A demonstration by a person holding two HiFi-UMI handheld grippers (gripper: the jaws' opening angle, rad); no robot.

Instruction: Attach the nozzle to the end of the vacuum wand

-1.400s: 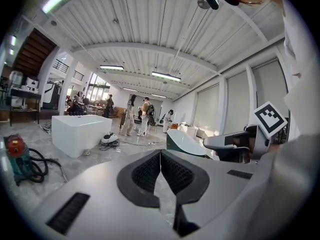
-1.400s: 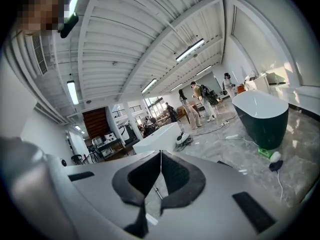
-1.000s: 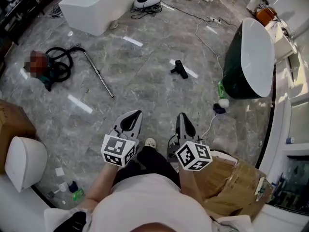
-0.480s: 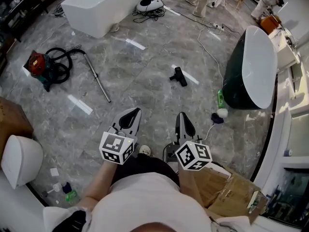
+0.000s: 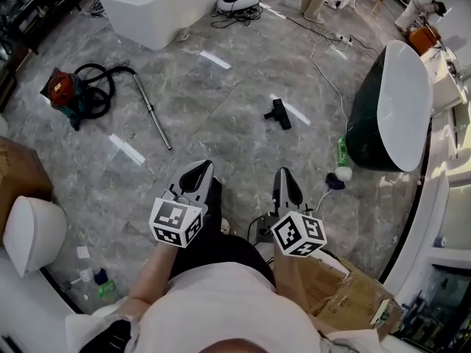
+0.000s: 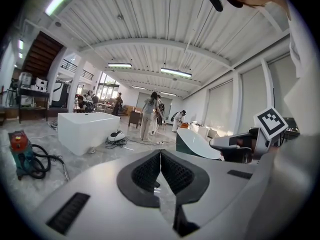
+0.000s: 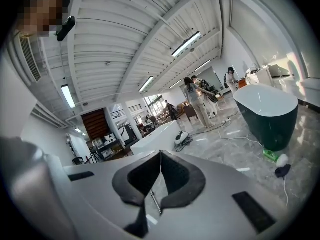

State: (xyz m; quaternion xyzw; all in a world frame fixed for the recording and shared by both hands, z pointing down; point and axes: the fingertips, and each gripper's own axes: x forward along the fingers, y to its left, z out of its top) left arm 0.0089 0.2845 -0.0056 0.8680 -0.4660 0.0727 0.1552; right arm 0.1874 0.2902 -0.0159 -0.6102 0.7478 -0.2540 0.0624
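The black nozzle (image 5: 278, 113) lies alone on the grey marble floor, well ahead of me and a bit right. Far to the left sits the red and teal vacuum (image 5: 72, 94) with its black hose, and the metal wand (image 5: 152, 113) stretches from it across the floor. Both grippers are held level in front of my body, far from these parts. My left gripper (image 5: 199, 173) is shut and empty, its pads meeting (image 6: 160, 153). My right gripper (image 5: 286, 177) is also shut with nothing in it (image 7: 161, 153). The vacuum (image 6: 21, 153) shows low in the left gripper view.
A white bathtub (image 5: 158, 9) stands at the back left, with a white device (image 5: 237, 0) and cables beside it. A dark green tub (image 5: 386, 101) is on the right, a green bottle (image 5: 341, 151) at its foot. Cardboard boxes (image 5: 346, 293) lie near right; people stand far off.
I have walked forward: the nozzle and the wand sit slightly lower in the head view. A dark trouser leg has swung forward between the grippers, which stay shut.
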